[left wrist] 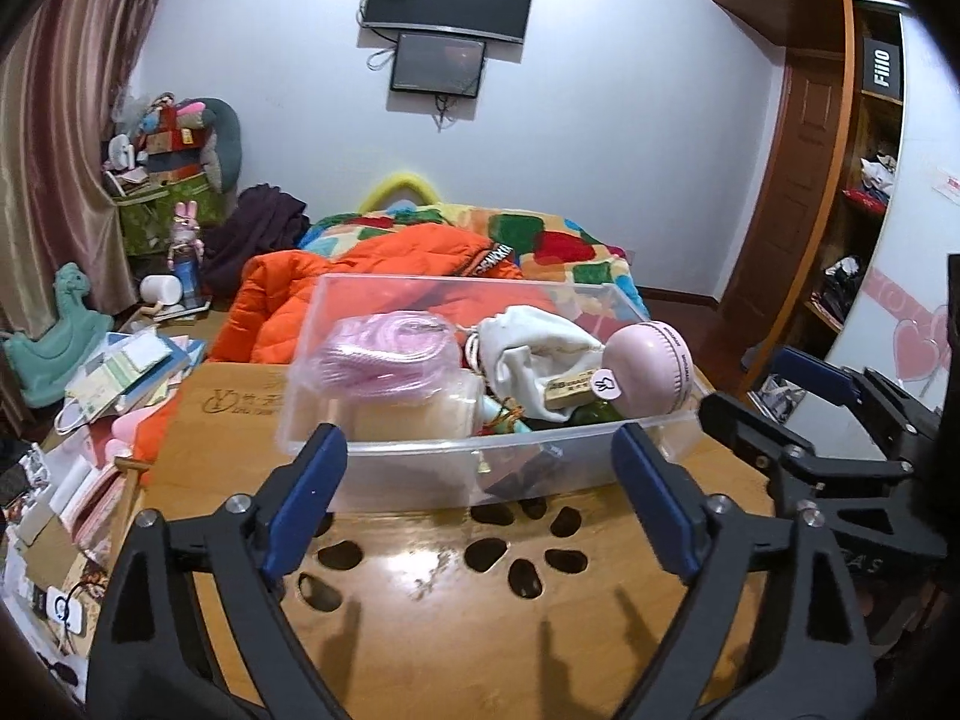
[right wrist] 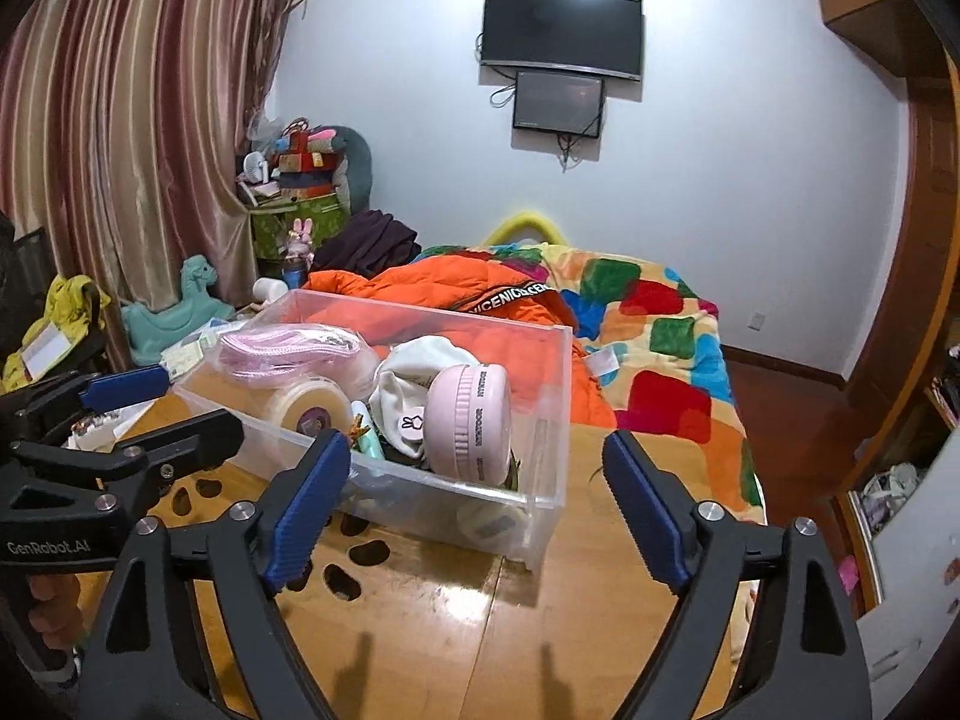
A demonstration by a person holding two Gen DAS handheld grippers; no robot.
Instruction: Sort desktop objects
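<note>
from the left wrist: left tool [left wrist: 480, 480] spread wide, empty, hanging above the wooden surface [left wrist: 420, 588] just short of the clear box [left wrist: 480, 456]; probably parked there because nothing loose remains on the bare wood in front. inside the box, a bagged pink cord [left wrist: 384, 354] to the left, a white pouch [left wrist: 528, 348] in the middle, a round pink fan [left wrist: 654, 369] leaning against the right end, a small wooden block [left wrist: 570, 393] wedged beside it; piled rather than laid flat, likely since the box is near full. right tool [left wrist: 774, 414] seen at the right edge, blue pads apart.

from the right wrist: right tool [right wrist: 477, 504] likewise spread, holding nothing, aimed at the near right corner of the box [right wrist: 540, 420]; seemingly placed to steady or shift it. pink fan [right wrist: 468, 420] standing on edge against the pouch [right wrist: 414, 372]; a tape roll [right wrist: 309, 411] beneath the cord [right wrist: 288, 348]. left tool [right wrist: 138, 402] at the left edge, fingers apart, beside the box's long wall. sorting judged nearly done, with the task's things gathered in the box.
</note>
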